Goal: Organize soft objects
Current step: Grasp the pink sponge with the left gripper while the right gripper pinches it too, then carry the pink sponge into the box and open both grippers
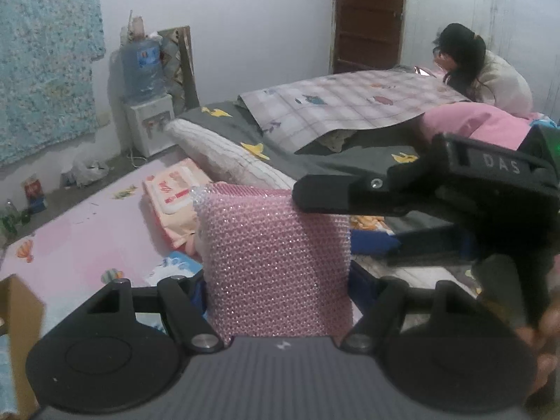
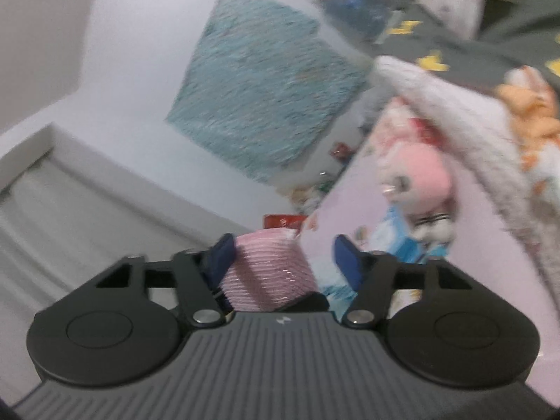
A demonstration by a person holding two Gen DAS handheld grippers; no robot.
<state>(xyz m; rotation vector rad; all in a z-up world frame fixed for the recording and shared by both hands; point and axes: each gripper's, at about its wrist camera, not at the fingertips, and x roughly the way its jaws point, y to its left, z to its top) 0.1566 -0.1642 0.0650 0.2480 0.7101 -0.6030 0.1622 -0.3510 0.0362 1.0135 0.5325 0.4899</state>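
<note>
Pink bedding (image 1: pixel 87 231) lies below as left gripper (image 1: pixel 276 280) clamps the pink sponge (image 1: pixel 276 259); right gripper (image 2: pixel 283 262), half-open, touches one side, so a tug might pull it loose.

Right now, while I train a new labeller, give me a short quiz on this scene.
1. True or false: the left tongs grip the pink mesh sponge.
2. What stands on the white dispenser? A) a blue water bottle B) a lamp C) a plush toy
3. Fill in: the peach wipes pack lies on a mat whose colour is ___.
Key: 1 true; 2 A; 3 pink.
</note>
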